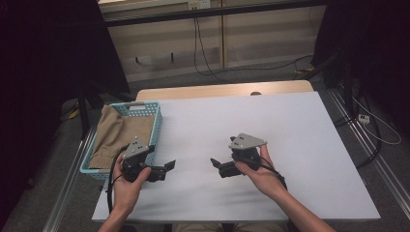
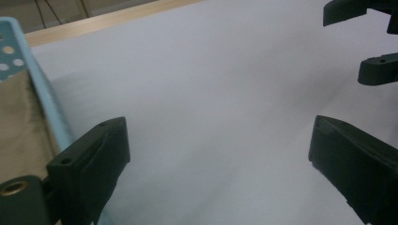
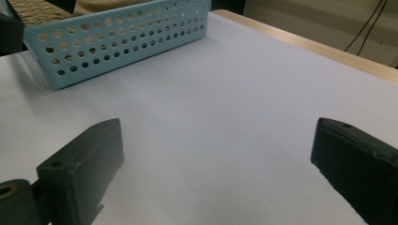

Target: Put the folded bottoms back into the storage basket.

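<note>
Two hand-held grippers hover low over the white counter [image 1: 290, 145], facing each other: the left hand-held gripper [image 1: 169, 166] and the right hand-held gripper [image 1: 214, 162], both with jaws spread and holding nothing. Just beyond the left one sits a light-blue perforated basket [image 1: 157, 123]; the high view shows tan folded cloth [image 1: 118, 133] filling it.

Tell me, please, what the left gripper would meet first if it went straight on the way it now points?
Probably the right gripper: the left gripper points across bare table towards it, both open and facing each other. Height is hard to judge, so it might pass just beside it.
</note>
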`<move>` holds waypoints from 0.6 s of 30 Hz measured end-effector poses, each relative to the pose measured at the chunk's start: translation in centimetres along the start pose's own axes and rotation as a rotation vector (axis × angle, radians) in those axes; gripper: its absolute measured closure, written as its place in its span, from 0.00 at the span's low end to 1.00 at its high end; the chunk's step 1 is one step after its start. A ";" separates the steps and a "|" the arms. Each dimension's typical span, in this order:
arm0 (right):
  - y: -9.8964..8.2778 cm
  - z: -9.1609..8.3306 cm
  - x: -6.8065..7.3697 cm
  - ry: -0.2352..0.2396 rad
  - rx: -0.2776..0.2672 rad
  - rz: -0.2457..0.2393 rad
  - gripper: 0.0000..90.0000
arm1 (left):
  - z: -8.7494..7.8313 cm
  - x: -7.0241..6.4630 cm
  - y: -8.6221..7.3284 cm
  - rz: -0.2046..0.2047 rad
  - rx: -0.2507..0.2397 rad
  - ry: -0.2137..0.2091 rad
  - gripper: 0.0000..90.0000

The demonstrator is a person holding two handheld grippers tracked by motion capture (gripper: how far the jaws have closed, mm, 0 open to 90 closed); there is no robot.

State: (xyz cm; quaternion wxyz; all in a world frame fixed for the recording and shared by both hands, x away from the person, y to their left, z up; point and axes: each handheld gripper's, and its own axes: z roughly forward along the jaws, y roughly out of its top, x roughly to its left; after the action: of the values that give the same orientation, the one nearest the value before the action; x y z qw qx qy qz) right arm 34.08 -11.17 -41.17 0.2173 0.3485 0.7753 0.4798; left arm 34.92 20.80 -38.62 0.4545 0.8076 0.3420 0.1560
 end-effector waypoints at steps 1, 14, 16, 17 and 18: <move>-0.2 -0.2 -0.1 -0.008 0.000 0.003 0.03 | 0.3 -0.2 0.0 0.000 0.002 -0.014 0.07; -2.2 -3.3 -1.3 -0.074 0.012 0.040 0.03 | 2.9 -1.7 -0.6 0.011 0.060 -0.060 0.05; -2.6 -3.7 -1.7 -0.087 0.013 0.045 0.03 | 3.1 -1.9 -0.7 0.023 0.072 -0.057 0.05; -2.7 -3.9 -1.8 -0.093 0.013 0.047 0.03 | 3.2 -2.0 -0.8 0.026 0.075 -0.060 0.06; -2.8 -4.1 -1.9 -0.100 0.015 0.052 0.03 | 3.3 -2.1 -0.8 0.037 0.082 -0.063 0.06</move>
State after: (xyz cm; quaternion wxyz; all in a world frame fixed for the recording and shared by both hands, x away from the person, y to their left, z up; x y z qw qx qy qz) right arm 31.70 -15.87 -41.90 0.2404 0.3938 0.7577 0.4615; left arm 34.90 17.53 -40.93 0.4285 0.8362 0.3187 0.1247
